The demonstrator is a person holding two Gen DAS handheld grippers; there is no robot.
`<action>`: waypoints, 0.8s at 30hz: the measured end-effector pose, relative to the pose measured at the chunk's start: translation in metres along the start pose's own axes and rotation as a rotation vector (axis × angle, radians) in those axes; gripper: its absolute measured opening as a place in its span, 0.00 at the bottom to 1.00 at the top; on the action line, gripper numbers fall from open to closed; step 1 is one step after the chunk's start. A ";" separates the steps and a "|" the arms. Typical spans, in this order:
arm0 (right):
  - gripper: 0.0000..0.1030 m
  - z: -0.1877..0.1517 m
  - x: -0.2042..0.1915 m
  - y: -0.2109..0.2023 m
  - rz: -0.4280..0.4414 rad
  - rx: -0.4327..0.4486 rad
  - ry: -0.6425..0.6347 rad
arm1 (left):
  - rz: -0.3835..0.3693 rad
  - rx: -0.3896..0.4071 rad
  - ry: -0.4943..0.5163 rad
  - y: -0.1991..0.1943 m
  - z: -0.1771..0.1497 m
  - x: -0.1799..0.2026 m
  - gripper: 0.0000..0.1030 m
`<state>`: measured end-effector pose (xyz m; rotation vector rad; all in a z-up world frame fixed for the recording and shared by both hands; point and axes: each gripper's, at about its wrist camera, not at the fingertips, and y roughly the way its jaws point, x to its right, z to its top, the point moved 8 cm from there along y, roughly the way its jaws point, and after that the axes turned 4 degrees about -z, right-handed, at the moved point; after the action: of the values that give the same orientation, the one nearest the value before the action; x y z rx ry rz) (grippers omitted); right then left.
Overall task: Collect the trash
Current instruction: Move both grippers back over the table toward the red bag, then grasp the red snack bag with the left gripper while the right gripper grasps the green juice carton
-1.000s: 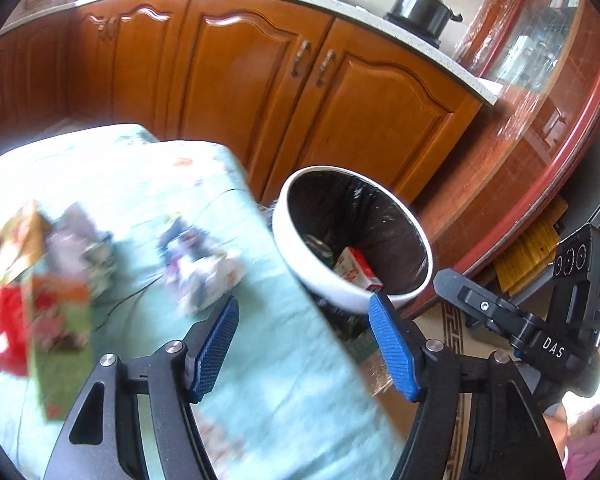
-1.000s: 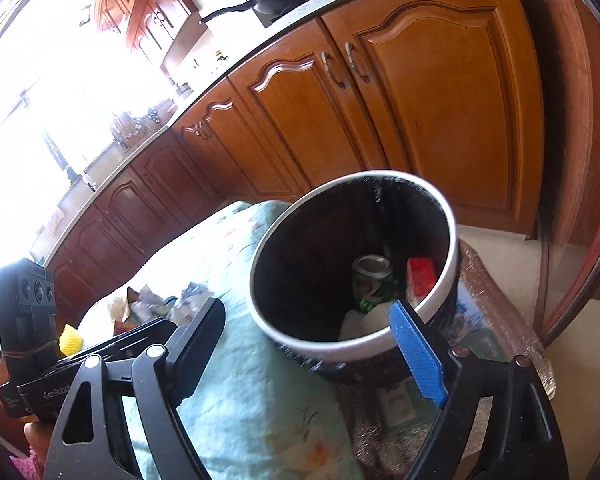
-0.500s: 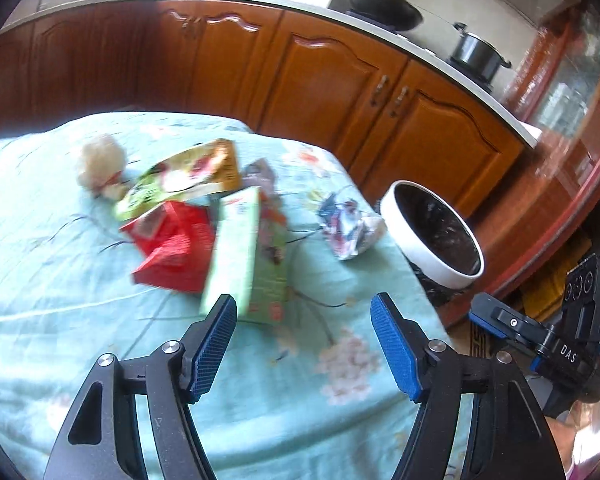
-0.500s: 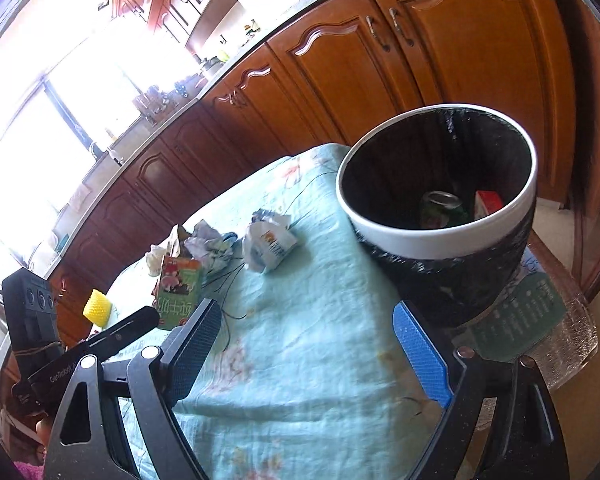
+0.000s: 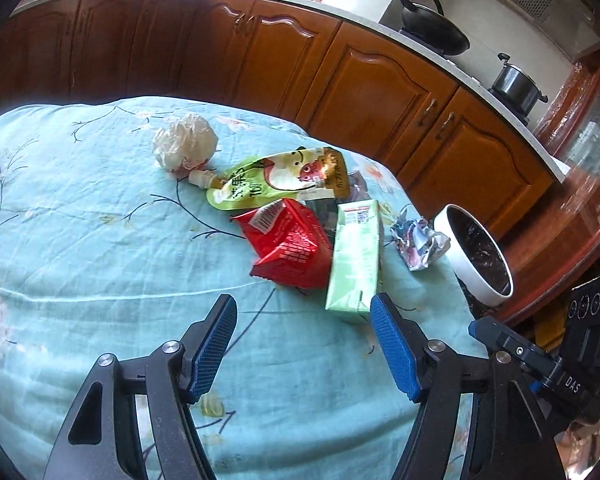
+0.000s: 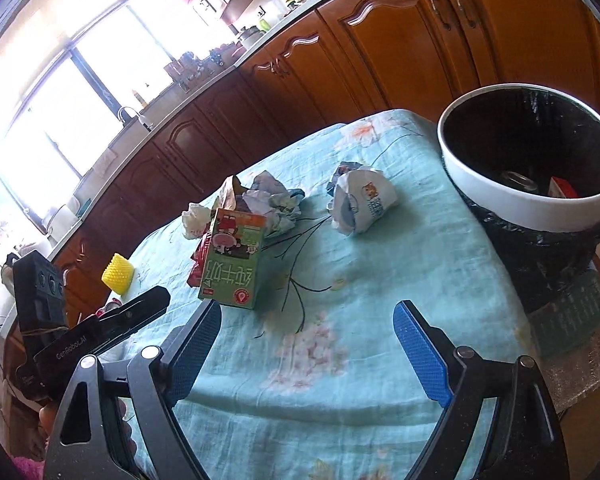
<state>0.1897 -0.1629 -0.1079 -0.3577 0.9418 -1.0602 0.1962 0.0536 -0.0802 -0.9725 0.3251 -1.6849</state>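
Trash lies on a teal flowered tablecloth (image 5: 80, 240): a green milk carton (image 5: 354, 260) (image 6: 234, 264), a red crushed packet (image 5: 288, 248), a green drink pouch (image 5: 276, 180), a white paper ball (image 5: 184, 142) and a crumpled wrapper (image 5: 418, 242) (image 6: 360, 200). The white-rimmed bin with a black liner (image 6: 528, 160) (image 5: 478, 256) stands past the table's right edge, with a can and a red carton inside. My left gripper (image 5: 302, 344) hovers open just short of the milk carton. My right gripper (image 6: 306, 350) is open over bare cloth, nothing between its fingers.
Wooden kitchen cabinets (image 5: 340, 72) run behind the table, with a wok (image 5: 436, 32) and a pot (image 5: 516, 84) on the counter. A yellow spiky object (image 6: 118, 274) sits at the far left of the table. More crumpled paper (image 6: 274, 200) lies behind the carton.
Both grippers swung left, away from the bin and over the table. The trash pile now sits ahead of the left gripper, and the bin has shifted to the right side of both views.
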 end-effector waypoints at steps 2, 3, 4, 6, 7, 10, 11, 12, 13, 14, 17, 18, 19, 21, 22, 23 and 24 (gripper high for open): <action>0.87 0.001 -0.004 0.005 0.008 -0.004 -0.003 | -0.002 -0.015 -0.020 0.007 0.005 -0.007 0.66; 0.87 0.001 -0.005 0.007 0.010 -0.007 0.000 | -0.012 -0.027 -0.028 0.011 0.008 -0.010 0.66; 0.87 0.001 -0.006 0.009 0.009 -0.008 0.005 | -0.019 -0.036 -0.037 0.016 0.011 -0.013 0.66; 0.87 0.002 -0.007 0.012 0.012 -0.009 0.013 | -0.037 -0.059 -0.063 0.029 0.017 -0.016 0.66; 0.87 0.002 -0.007 0.013 0.011 -0.009 0.015 | -0.053 -0.076 -0.079 0.037 0.019 -0.017 0.66; 0.86 0.004 -0.007 0.015 0.008 -0.009 0.020 | -0.084 -0.104 -0.122 0.056 0.027 -0.020 0.65; 0.86 0.005 -0.006 0.015 0.007 -0.009 0.022 | -0.091 -0.111 -0.130 0.062 0.029 -0.021 0.62; 0.86 0.006 -0.006 0.014 0.007 -0.008 0.024 | -0.099 -0.114 -0.135 0.066 0.031 -0.022 0.59; 0.86 0.007 -0.006 0.014 0.008 -0.006 0.026 | -0.110 -0.117 -0.136 0.069 0.033 -0.023 0.50; 0.86 0.009 -0.006 0.015 0.007 -0.004 0.026 | -0.125 -0.121 -0.134 0.071 0.034 -0.022 0.44; 0.84 0.012 -0.009 0.017 0.014 -0.002 0.026 | -0.132 -0.107 -0.111 0.069 0.036 -0.023 0.41; 0.83 0.013 -0.010 0.019 0.021 -0.004 0.029 | -0.128 -0.102 -0.103 0.066 0.035 -0.025 0.39; 0.82 0.014 -0.012 0.021 0.029 -0.008 0.030 | -0.123 -0.098 -0.098 0.062 0.034 -0.027 0.38; 0.81 0.015 -0.017 0.028 0.039 -0.019 0.027 | -0.128 -0.088 -0.105 0.050 0.026 -0.033 0.38; 0.81 0.015 -0.021 0.032 0.045 -0.026 0.023 | -0.125 -0.080 -0.111 0.043 0.024 -0.038 0.38; 0.81 0.015 -0.026 0.036 0.053 -0.033 0.017 | -0.119 -0.072 -0.114 0.035 0.021 -0.044 0.37; 0.81 0.014 -0.031 0.040 0.058 -0.038 0.010 | -0.111 -0.063 -0.117 0.027 0.019 -0.049 0.37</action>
<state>0.2194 -0.1200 -0.1112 -0.3548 0.9765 -0.9928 0.2309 0.0931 -0.1072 -1.1493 0.2514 -1.7180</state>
